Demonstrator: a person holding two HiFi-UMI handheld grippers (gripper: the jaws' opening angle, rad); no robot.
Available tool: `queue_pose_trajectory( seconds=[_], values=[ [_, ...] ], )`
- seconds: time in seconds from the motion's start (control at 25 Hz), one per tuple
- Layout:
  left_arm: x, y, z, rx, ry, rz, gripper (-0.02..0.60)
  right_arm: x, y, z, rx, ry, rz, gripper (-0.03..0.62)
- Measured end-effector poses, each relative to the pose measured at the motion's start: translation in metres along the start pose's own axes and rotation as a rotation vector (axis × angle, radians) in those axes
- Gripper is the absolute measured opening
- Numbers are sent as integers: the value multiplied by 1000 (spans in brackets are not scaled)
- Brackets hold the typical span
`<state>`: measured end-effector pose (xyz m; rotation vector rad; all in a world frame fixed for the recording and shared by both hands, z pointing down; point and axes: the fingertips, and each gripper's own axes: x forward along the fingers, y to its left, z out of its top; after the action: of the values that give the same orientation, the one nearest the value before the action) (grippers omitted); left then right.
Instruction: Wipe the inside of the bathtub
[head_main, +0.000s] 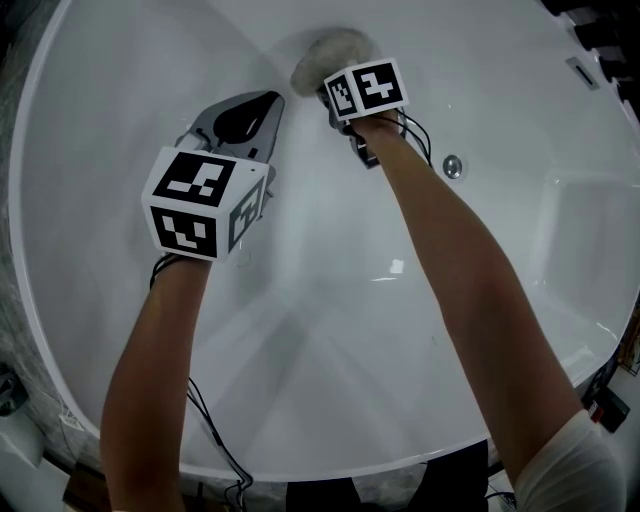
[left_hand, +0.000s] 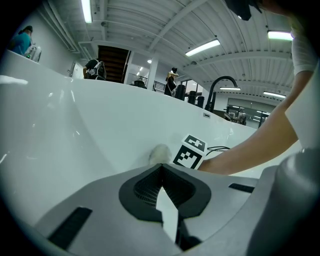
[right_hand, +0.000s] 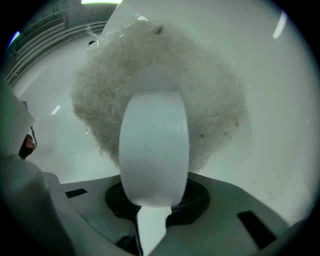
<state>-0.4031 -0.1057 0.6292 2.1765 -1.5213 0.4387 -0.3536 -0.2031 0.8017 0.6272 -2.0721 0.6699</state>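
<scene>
white bathtub (head_main: 300, 380) wall curves under both claws. the right gripper (right_hand: 155, 200) is clamped on the white handle (right_hand: 154, 150) of a fluffy off-white scrub pad (right_hand: 215, 100), which spreads just past its tips, against the bathtub wall. the left gripper (left_hand: 161, 167) hangs beside it, jaws closed together on nothing, tips toward the scrub pad.
</scene>
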Motion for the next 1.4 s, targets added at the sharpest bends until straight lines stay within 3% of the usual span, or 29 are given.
queue_pose_trajectory(
  seconds=[0.68, 1.4],
  values=[
    [26, -52, 6, 9, 13, -20, 11, -50, -81, -46, 39, 6, -60, 97],
    [86, -161, 11, 32, 32, -46, 11, -123, -207, -121, 127, -6, -129, 97]
  ],
)
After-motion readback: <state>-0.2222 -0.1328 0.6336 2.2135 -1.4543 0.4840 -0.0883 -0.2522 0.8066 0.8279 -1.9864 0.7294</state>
